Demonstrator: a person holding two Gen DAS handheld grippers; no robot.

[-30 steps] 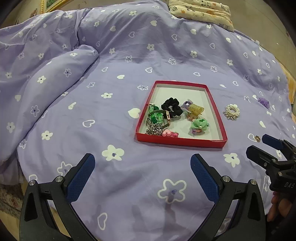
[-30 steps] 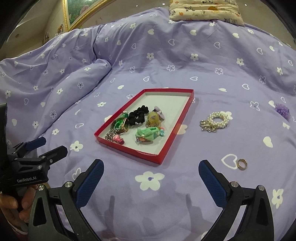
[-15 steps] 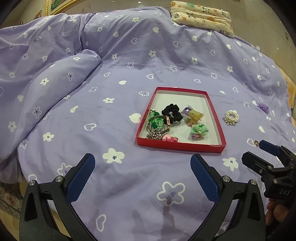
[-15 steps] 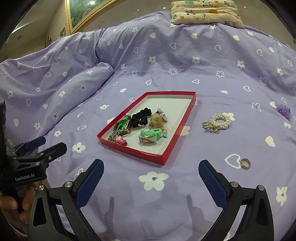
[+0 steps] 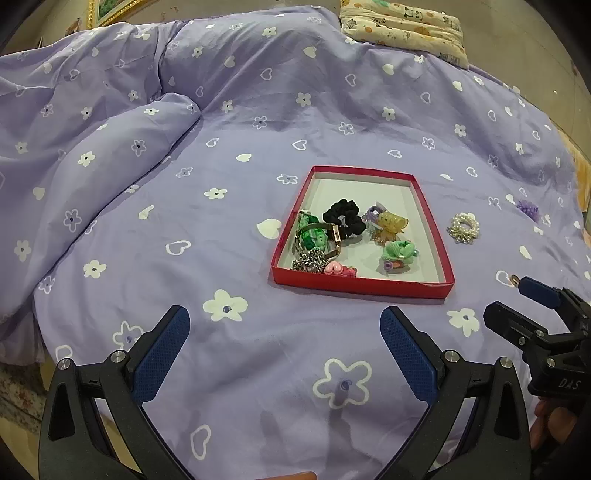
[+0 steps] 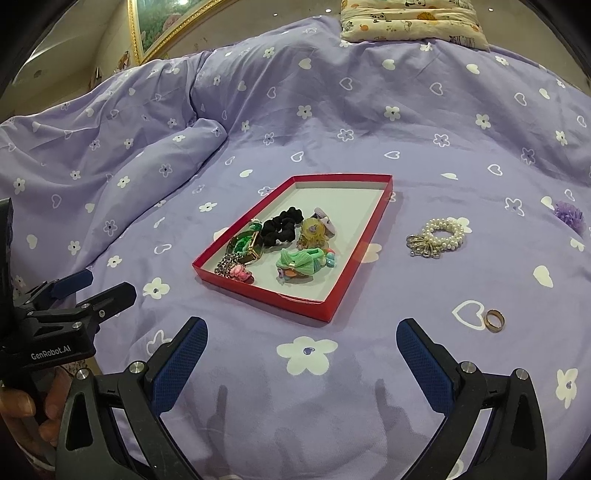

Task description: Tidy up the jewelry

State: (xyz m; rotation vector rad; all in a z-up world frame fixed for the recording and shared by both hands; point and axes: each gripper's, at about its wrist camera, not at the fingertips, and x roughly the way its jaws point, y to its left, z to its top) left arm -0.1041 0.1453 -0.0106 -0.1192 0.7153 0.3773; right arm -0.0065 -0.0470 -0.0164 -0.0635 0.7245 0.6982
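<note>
A red tray [image 5: 362,287] [image 6: 266,293] lies on the purple bedspread and holds a black scrunchie [image 5: 344,218], green hair ties, a watch and several clips. Outside it, to its right, lie a pearl bracelet [image 6: 439,236] [image 5: 464,228], a gold ring [image 6: 494,320] and a purple hair tie [image 6: 569,216] [image 5: 529,209]. My left gripper [image 5: 284,343] is open and empty, hovering in front of the tray. My right gripper [image 6: 301,354] is open and empty, in front of the tray's near right corner, with the ring just to its right.
A bunched fold of the duvet [image 5: 110,140] rises at the left. A patterned pillow [image 6: 410,18] lies at the far end of the bed. A gold-framed picture [image 6: 162,22] hangs on the wall behind.
Both grippers have pulled back and risen a little, so the tray and loose items look smaller and farther off. Nothing on the bed has moved.
</note>
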